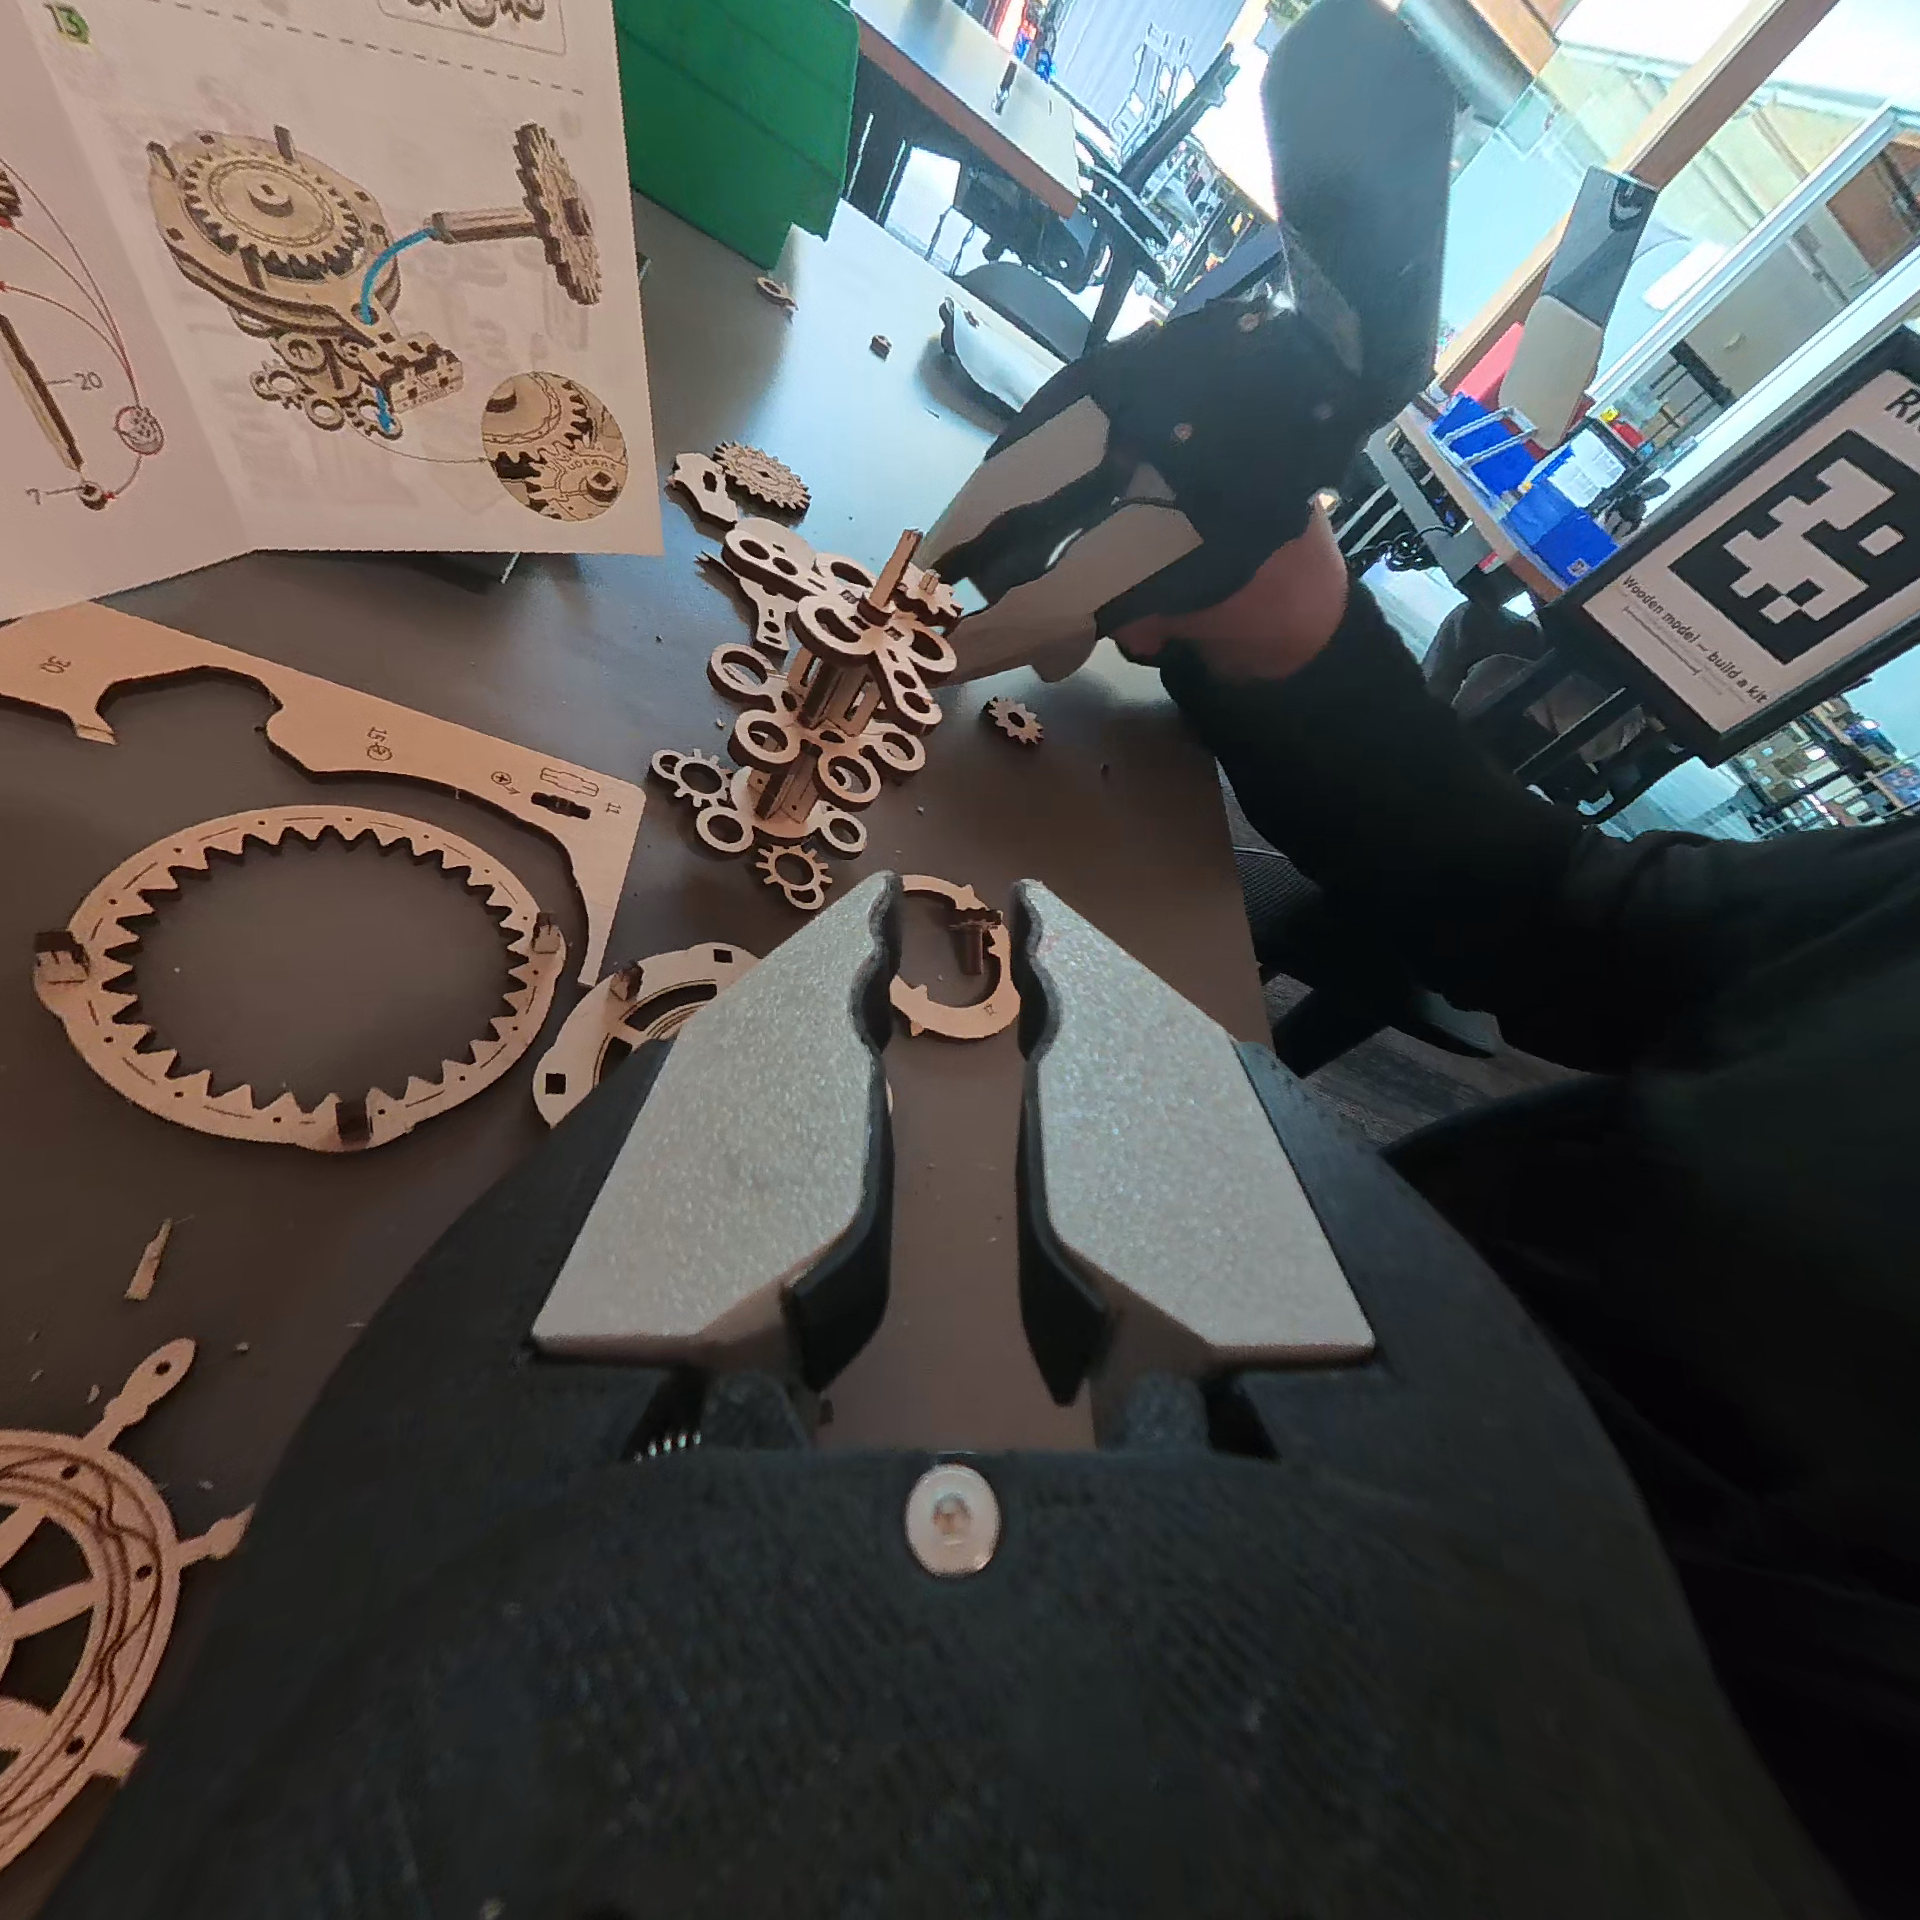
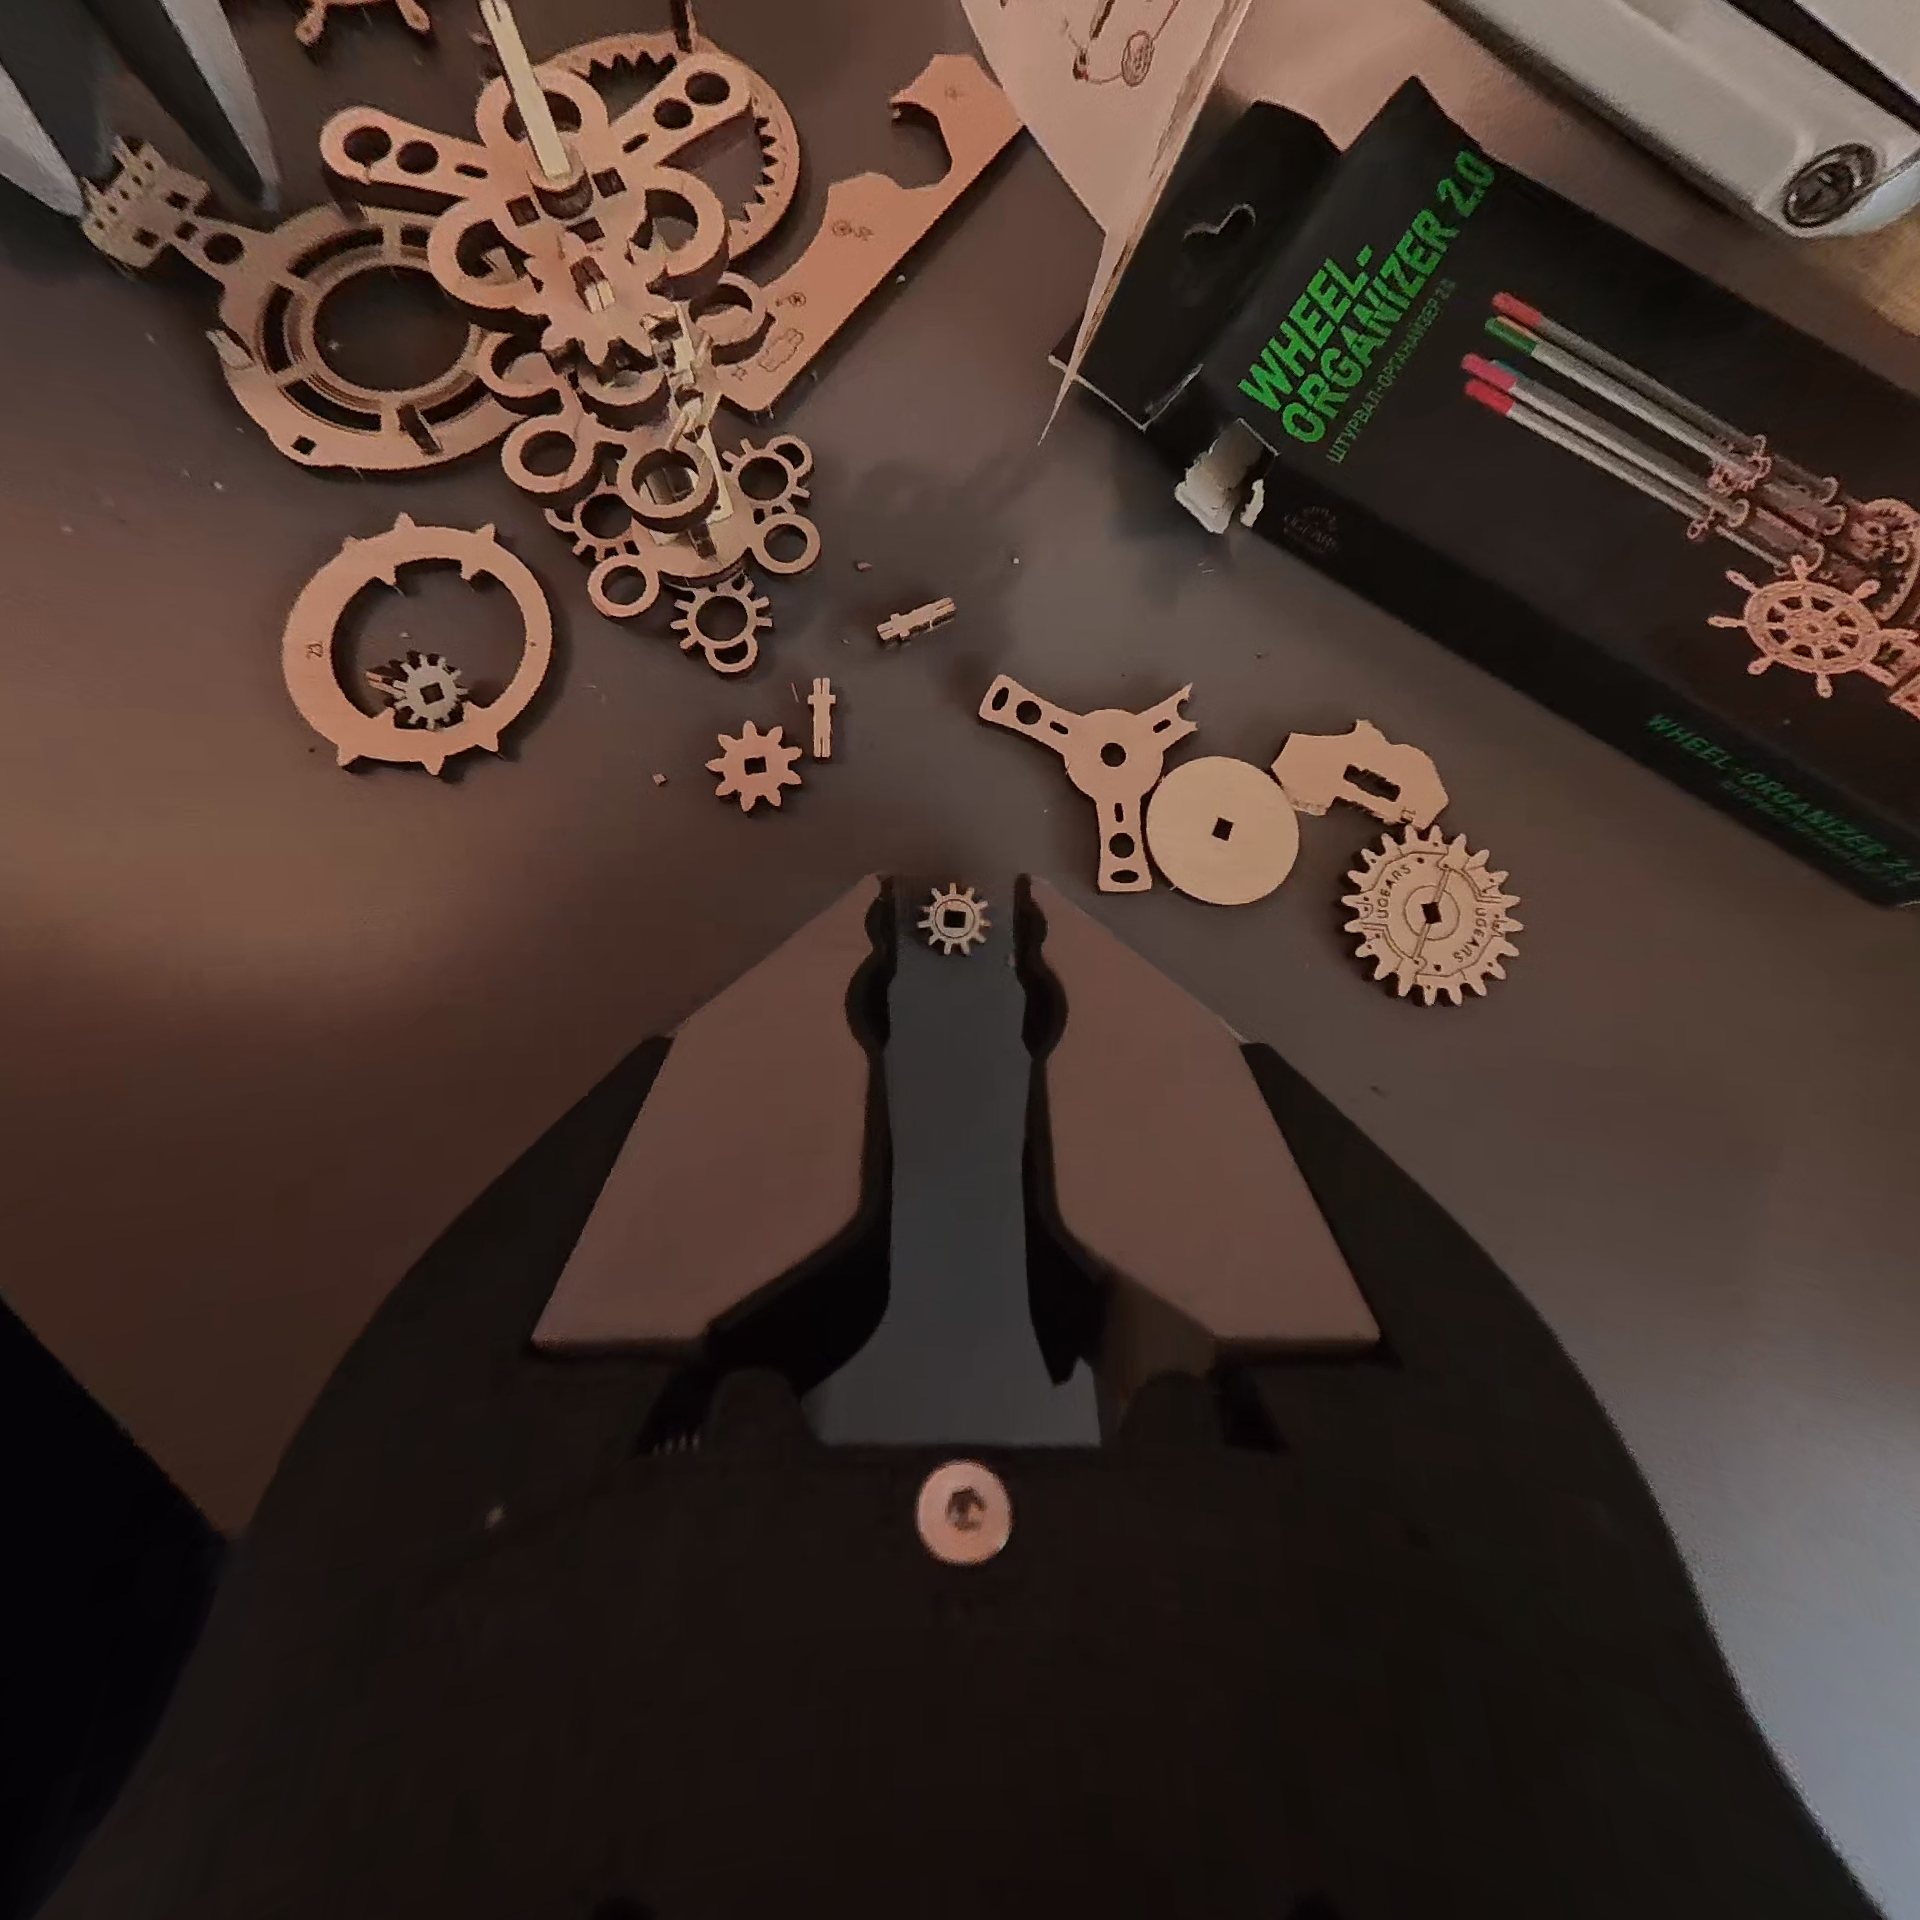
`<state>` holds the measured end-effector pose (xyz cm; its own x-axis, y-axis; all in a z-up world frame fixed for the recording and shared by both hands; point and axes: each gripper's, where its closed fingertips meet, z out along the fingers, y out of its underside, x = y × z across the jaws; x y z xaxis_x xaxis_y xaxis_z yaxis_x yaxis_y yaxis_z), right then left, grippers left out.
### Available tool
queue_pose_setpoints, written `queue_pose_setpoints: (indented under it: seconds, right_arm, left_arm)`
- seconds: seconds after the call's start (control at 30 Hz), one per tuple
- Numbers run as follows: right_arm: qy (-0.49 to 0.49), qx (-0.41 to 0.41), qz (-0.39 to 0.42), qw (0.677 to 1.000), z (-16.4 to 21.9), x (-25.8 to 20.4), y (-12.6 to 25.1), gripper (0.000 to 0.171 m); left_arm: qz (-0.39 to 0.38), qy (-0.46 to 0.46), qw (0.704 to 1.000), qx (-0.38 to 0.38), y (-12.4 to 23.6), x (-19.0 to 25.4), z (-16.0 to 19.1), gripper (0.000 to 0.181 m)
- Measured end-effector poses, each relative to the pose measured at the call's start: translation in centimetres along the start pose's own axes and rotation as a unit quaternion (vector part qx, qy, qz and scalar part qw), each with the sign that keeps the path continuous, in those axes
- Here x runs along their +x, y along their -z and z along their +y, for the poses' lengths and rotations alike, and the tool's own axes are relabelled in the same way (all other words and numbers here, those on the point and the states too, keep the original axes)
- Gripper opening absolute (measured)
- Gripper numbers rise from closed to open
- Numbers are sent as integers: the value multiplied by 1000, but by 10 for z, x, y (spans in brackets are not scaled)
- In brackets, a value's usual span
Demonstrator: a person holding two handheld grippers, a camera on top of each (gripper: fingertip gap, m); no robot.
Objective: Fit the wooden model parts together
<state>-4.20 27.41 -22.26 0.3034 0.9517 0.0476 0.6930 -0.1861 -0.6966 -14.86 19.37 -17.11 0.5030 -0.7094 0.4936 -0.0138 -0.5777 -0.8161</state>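
A wooden tower of lobed, ring-holed plates on a square shaft (image 1: 831,707) stands on the dark table; it also shows in the right wrist view (image 2: 582,270). My right gripper (image 2: 953,883) is open and empty, hovering over a small wooden gear (image 2: 953,920) that lies on the table just right of the tower. In the left wrist view the right gripper (image 1: 948,597) has its tips close to the tower's top. My left gripper (image 1: 958,896) is open and empty, above a flat wooden ring (image 1: 951,1023) with a small gear piece inside it.
An instruction sheet (image 1: 312,260) stands at the back left. An inner-toothed ring (image 1: 301,977), an offcut board (image 1: 312,707) and a ship-wheel part (image 1: 62,1558) lie left. A black box (image 2: 1507,468), a three-arm piece (image 2: 1101,769), a disc (image 2: 1223,828) and a larger gear (image 2: 1432,914) lie right.
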Motion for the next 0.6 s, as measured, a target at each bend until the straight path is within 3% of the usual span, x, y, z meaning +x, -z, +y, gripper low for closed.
queue_pose_setpoints:
  seconds: [0.03,0.3,0.6]
  right_arm:
    - [-2,5,0,1000,-1,1,3,20]
    - [-32,50,9,998,-7,16,34,26]
    - [13,42,14,999,-15,-3,30,27]
  left_arm:
    - [0,-1,1000,-1,0,0,0,17]
    - [-2,-3,1000,-4,-1,0,1,17]
    - [-11,-4,1000,1,0,-3,-1,17]
